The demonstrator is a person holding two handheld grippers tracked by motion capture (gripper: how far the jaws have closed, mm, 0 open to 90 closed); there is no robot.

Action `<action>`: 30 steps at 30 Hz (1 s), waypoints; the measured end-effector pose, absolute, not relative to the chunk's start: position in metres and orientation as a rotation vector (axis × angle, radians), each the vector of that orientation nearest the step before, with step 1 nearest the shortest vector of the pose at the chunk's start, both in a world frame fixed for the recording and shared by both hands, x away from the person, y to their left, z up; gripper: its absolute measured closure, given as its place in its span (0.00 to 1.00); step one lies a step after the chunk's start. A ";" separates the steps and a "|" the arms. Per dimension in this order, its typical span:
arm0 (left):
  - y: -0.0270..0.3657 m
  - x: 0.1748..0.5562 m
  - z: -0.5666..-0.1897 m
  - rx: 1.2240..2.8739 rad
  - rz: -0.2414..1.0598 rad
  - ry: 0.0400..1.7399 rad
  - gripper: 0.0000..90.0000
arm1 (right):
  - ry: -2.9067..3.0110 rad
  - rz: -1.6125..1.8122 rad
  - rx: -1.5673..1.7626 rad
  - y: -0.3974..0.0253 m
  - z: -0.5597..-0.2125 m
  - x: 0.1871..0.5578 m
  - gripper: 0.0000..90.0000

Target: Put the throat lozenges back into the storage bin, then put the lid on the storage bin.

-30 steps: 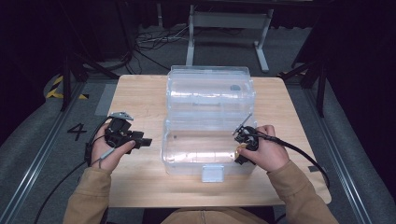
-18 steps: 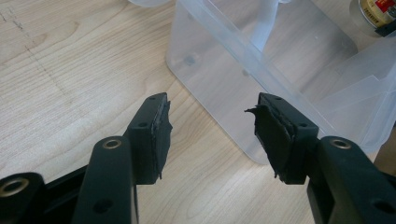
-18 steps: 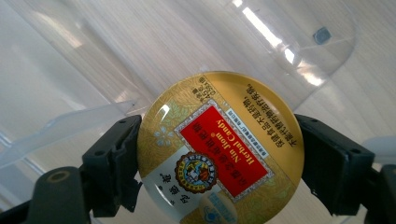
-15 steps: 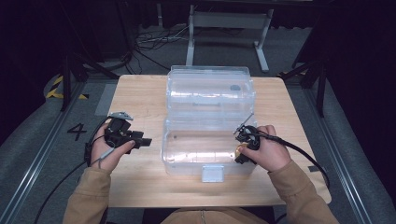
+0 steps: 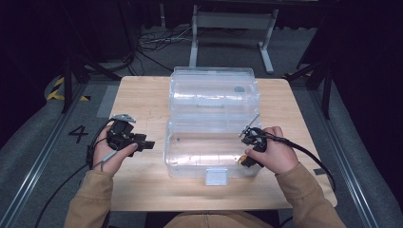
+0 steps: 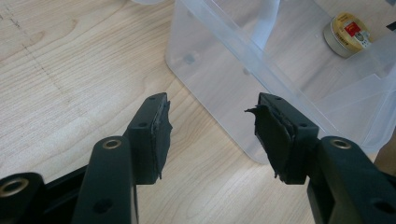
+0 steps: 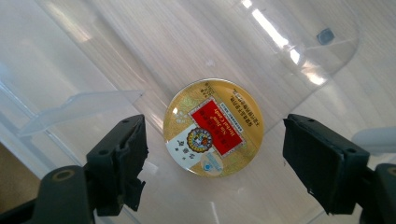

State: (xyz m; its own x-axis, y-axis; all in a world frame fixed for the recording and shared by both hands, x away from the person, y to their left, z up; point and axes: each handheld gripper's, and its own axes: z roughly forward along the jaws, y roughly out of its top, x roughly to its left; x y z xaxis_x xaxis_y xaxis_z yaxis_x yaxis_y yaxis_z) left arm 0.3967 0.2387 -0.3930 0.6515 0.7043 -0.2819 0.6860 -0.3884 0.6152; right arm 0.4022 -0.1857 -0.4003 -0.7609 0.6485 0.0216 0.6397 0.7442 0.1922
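Observation:
A clear plastic box [image 5: 190, 164] stands mid-table with its lid [image 5: 214, 90] swung back. Inside it, near the right end, lies a round gold tin with a red label [image 7: 214, 127], which I also see in the left gripper view as the tin [image 6: 346, 31]. My right gripper [image 7: 217, 140] hangs open over the tin, one jaw on each side, not touching it. In the high view the right gripper [image 5: 247, 151] dips over the box's right wall. My left gripper [image 6: 212, 107] is open and holds nothing; it rests on the table left of the box as the left gripper [image 5: 148, 144].
The wooden table [image 5: 142, 95] has bare room left, right and in front of the box. A white latch tab [image 5: 216, 176] juts from the box's front. Cables trail from both grippers off the table. A metal stand [image 5: 228, 21] and dark floor lie beyond.

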 end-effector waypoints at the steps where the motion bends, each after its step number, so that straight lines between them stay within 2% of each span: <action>1: 0.239 0.397 -0.393 2.143 0.034 1.074 0.51 | 2.890 0.293 1.068 -0.186 -0.400 0.402 0.25; 12: 0.239 0.396 -0.392 2.139 0.034 1.070 0.51 | 2.883 0.424 1.036 -0.191 -0.390 0.401 0.24; 20: 0.237 0.397 -0.392 2.131 0.032 1.058 0.51 | 2.786 0.638 0.990 -0.206 -0.370 0.398 0.24; 30: 0.235 0.397 -0.389 2.114 0.025 1.036 0.51 | 2.674 0.894 0.940 -0.222 -0.347 0.396 0.30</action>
State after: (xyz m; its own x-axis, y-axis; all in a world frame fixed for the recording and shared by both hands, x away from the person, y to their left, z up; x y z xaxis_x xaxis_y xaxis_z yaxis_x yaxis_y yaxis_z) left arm 0.3966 0.2351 -0.3886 0.6695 0.6816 -0.2953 0.6665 -0.3758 0.6438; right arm 0.3957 -0.2225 -0.3466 -0.7868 0.6161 0.0371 0.5146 0.6216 0.5906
